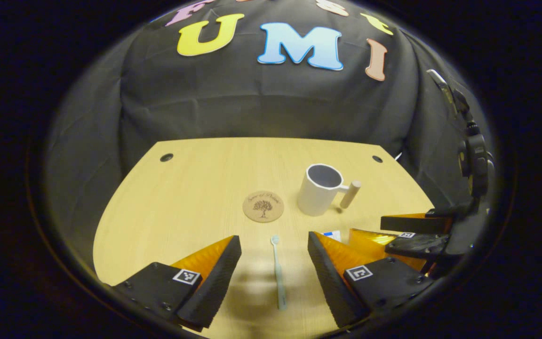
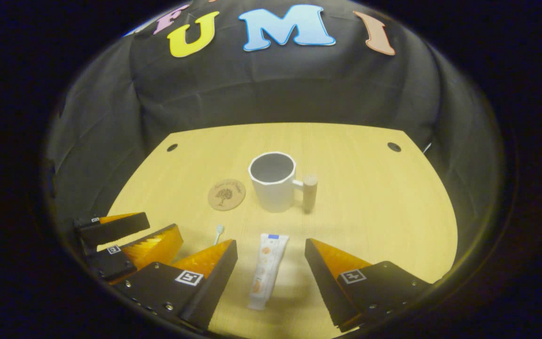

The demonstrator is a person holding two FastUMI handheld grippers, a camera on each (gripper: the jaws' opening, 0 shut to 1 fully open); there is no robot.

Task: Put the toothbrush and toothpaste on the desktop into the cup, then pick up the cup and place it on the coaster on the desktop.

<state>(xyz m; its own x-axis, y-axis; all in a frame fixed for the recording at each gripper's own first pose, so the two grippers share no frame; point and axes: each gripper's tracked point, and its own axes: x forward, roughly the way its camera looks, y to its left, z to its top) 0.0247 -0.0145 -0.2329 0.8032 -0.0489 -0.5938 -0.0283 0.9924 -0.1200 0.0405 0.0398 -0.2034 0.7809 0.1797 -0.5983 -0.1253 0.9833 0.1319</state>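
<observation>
Right now we have both grippers hovering low over the near edge of the desk (image 1: pixel 181 188), jaws spread wide on each, nothing held. In the left gripper view the left gripper (image 1: pixel 274 263) straddles the toothbrush (image 1: pixel 278 273): it lies flat on the desk between the two fingers, long axis running near-to-far along the gripper's line of sight, bristle head at the far end, pointing toward the coaster (image 1: pixel 263 206). Neither finger touches it. In the right gripper view the right gripper (image 2: pixel 271 273) is set up the same way over the toothpaste (image 2: pixel 266 272), which lies flat between its fingers, long axis near-to-far with a slight tilt, blue end far, toward the cup (image 2: pixel 273 187). No contact there either. So each hand is the nearer one to its own item, and both items sit lengthwise in the gap, so closing would pinch across the narrow width. The cup stands upright and empty, far of the toothpaste, handle to its right; the coaster sits just left of the cup, apart from it. We judge nothing is in the cup yet and the next step is a drop and close on each item. The toothbrush is thin, so we would need to go nearly to the desk surface.
</observation>
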